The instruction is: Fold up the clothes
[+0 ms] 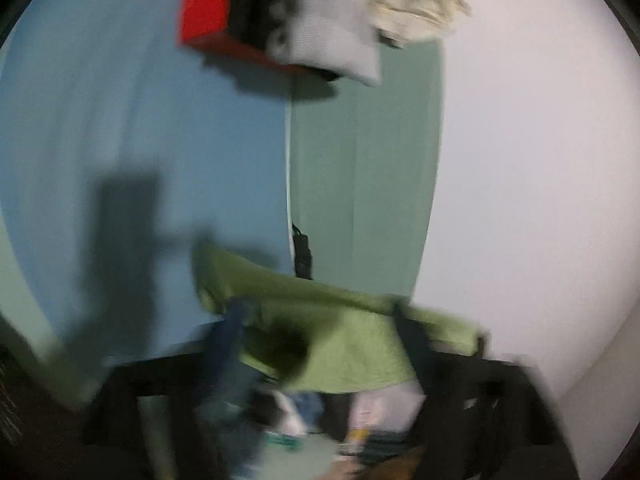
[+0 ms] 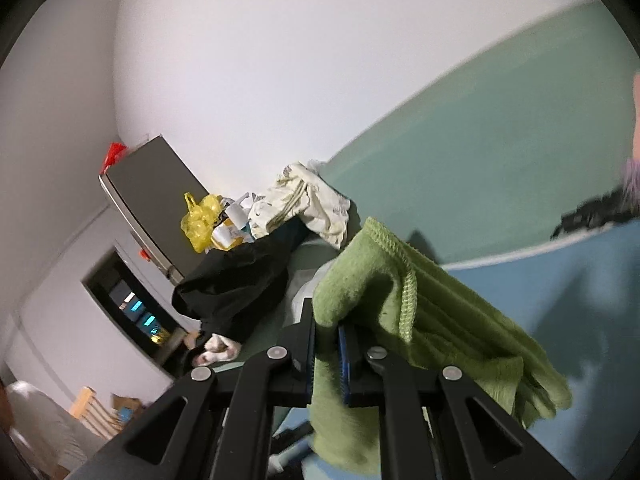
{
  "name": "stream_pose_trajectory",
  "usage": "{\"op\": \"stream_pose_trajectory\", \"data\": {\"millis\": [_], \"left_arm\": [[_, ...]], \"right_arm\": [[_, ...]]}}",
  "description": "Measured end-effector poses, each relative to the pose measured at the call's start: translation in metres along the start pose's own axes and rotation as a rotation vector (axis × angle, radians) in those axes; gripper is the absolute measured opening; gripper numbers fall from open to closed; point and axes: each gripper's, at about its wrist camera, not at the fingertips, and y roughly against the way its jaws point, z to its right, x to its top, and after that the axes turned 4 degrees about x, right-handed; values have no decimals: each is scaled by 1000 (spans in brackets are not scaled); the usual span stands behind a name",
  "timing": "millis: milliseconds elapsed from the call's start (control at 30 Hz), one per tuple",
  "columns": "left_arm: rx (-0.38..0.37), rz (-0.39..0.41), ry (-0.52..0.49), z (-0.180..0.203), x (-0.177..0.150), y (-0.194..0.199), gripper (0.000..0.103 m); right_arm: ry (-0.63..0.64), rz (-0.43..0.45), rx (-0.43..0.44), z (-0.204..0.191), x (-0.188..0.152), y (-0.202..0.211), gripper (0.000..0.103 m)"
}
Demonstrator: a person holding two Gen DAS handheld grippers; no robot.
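The green cloth (image 2: 432,320) is off the surface, lifted above the blue sheet (image 1: 140,140) that covers your work area, with the pale green strip (image 1: 360,180) and white wall beyond it. Your right gripper (image 2: 326,354) has its fingers pressed together on a bunched fold near the stitched hem; the rest hangs to the right. In the left wrist view everything is smeared, so you cannot tell whether the left gripper (image 1: 320,340) pinches the cloth draped across its fingers or merely sits behind it.

Get the hem taut between both grippers before lowering, I'd judge, and lay it flat on the blue sheet, well clear of the red box (image 1: 208,4) and the grey garment (image 1: 332,24). The cream garment (image 2: 304,204) and black garment (image 2: 236,280) lie in a pile at the wall. No writing or brand is readable anywhere.
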Motion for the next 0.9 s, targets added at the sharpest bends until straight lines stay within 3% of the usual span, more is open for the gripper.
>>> {"op": "stream_pose_trajectory", "data": {"millis": [100, 167, 267, 333, 367, 467, 633, 733, 767, 800, 867, 900], "left_arm": [[39, -16, -279, 23, -13, 9, 81], [103, -45, -541, 54, -30, 13, 81], [250, 18, -1039, 101, -79, 21, 81], [280, 65, -1295, 121, -109, 19, 81], [262, 84, -1397, 129, -121, 20, 81], [228, 72, -1474, 144, -131, 14, 81], [374, 76, -1616, 144, -149, -19, 81], [414, 111, -1617, 138, -160, -27, 81], [456, 130, -1587, 137, -156, -28, 74], [497, 149, -1557, 136, -152, -30, 58], [578, 185, -1495, 135, -145, -32, 43], [588, 164, -1452, 134, -138, -31, 39]], "right_arm": [[22, -18, 10, -7, 0, -1, 10], [19, -32, 14, -7, -2, 0, 10], [-3, -59, 24, -3, -5, 1, 10], [-25, -92, 44, 0, -10, -1, 10], [-38, -118, 60, 1, -13, -3, 10], [-59, -176, 88, 3, -22, -9, 10], [-26, -247, 107, -6, -31, -15, 10], [6, -242, 84, -12, -33, -14, 10], [13, -238, 74, -13, -34, -14, 10], [12, -237, 71, -12, -35, -14, 10], [-5, -232, 49, -7, -36, -15, 10], [-15, -230, 37, -4, -36, -15, 10]]}}
